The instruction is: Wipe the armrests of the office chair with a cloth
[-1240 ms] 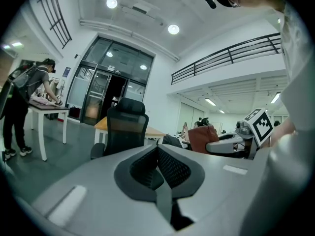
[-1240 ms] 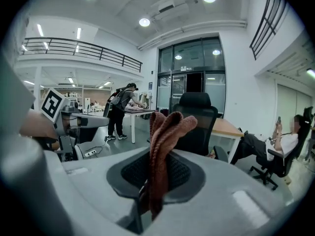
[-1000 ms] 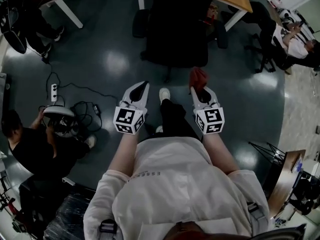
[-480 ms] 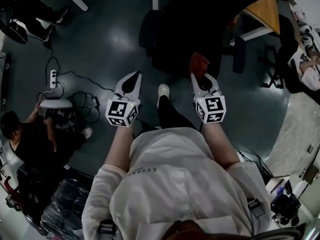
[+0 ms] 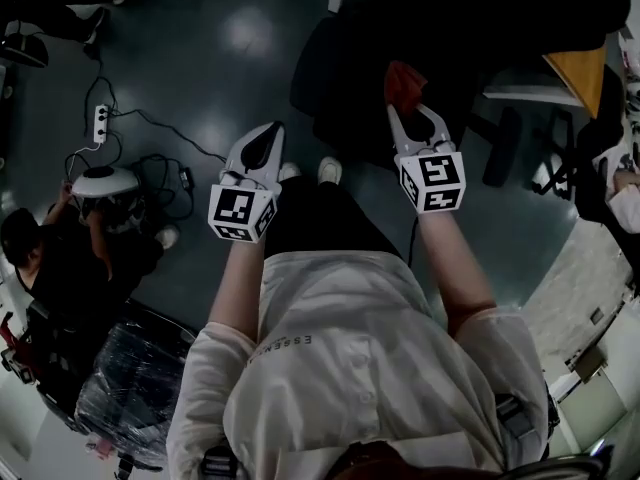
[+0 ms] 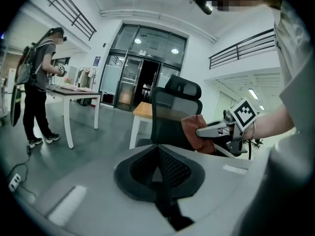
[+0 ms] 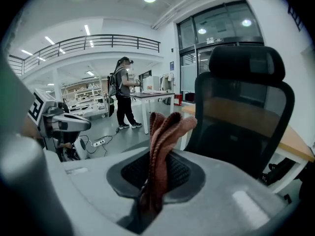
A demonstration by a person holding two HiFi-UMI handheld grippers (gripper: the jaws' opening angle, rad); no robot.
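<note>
Two grippers point toward the office chair (image 7: 241, 117). The right gripper (image 5: 413, 116) is clenched on a reddish cloth (image 7: 160, 146), which it holds up just in front of the chair. The left gripper (image 5: 272, 130), its jaws pressed together on nothing, hangs farther from the chair.

Office chair (image 5: 450, 38) runs off the head view's top edge, its dark frame too murky to pick out the armrests. In the right gripper view, the cloth (image 7: 165, 132) disappears at its lower end between the closed jaws of the right gripper (image 7: 155, 181), whose body hides the chair's seat and base.
</note>
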